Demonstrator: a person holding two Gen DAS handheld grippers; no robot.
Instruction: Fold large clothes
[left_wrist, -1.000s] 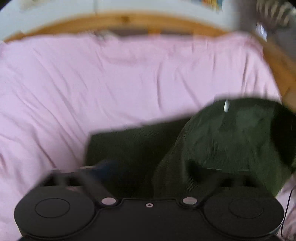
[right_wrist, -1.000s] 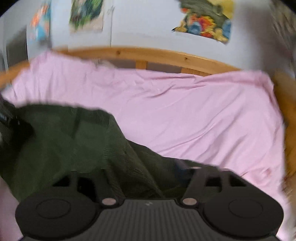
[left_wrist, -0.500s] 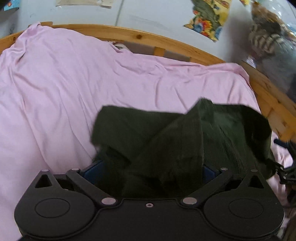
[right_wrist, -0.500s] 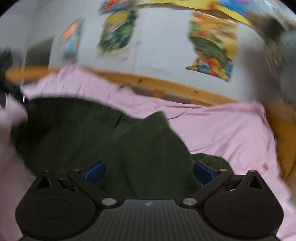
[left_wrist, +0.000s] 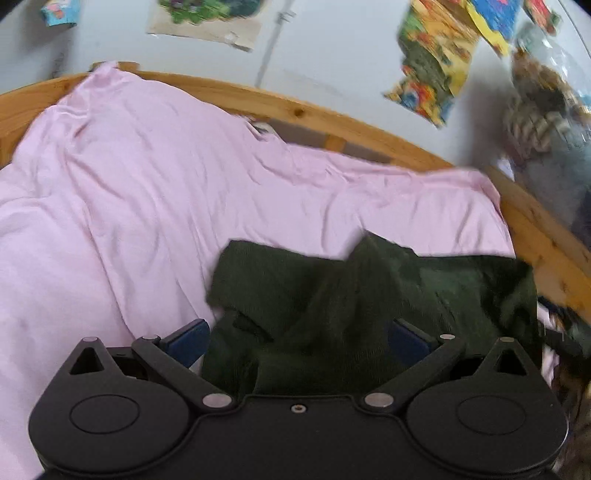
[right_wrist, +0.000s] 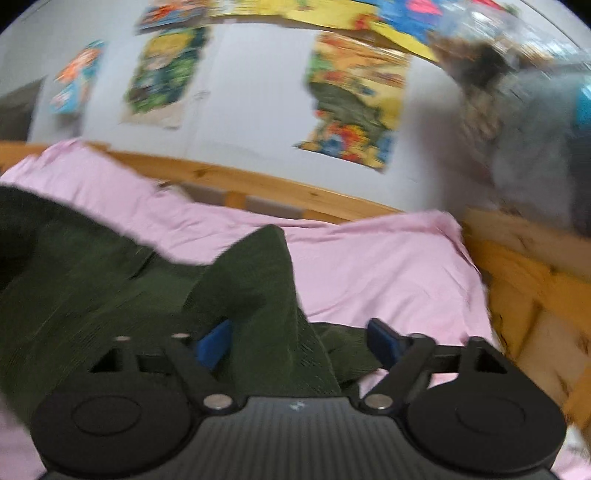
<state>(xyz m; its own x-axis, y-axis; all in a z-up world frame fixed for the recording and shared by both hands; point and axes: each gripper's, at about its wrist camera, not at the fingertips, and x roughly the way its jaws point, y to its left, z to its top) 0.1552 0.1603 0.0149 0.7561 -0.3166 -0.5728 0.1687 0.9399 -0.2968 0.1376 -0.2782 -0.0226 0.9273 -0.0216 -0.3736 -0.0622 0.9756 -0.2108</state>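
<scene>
Dark green garment (left_wrist: 373, 295) is lying bunched on the pink sheet (left_wrist: 155, 206), near the wooden bed rail (left_wrist: 546, 240). Left gripper (left_wrist: 299, 338) is standing wide w/ cloth between its jaws, not pinched; right gripper (right_wrist: 299, 341) has just been closing, cloth between, pads not pressing

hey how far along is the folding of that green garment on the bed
Early. Done: the dark green garment lies bunched on the pink sheet, no neat fold visible. In hand: the left gripper stands open around a ridge of cloth; the right gripper, jaws just closing, straddles another. Left: flattening and folding.
</scene>
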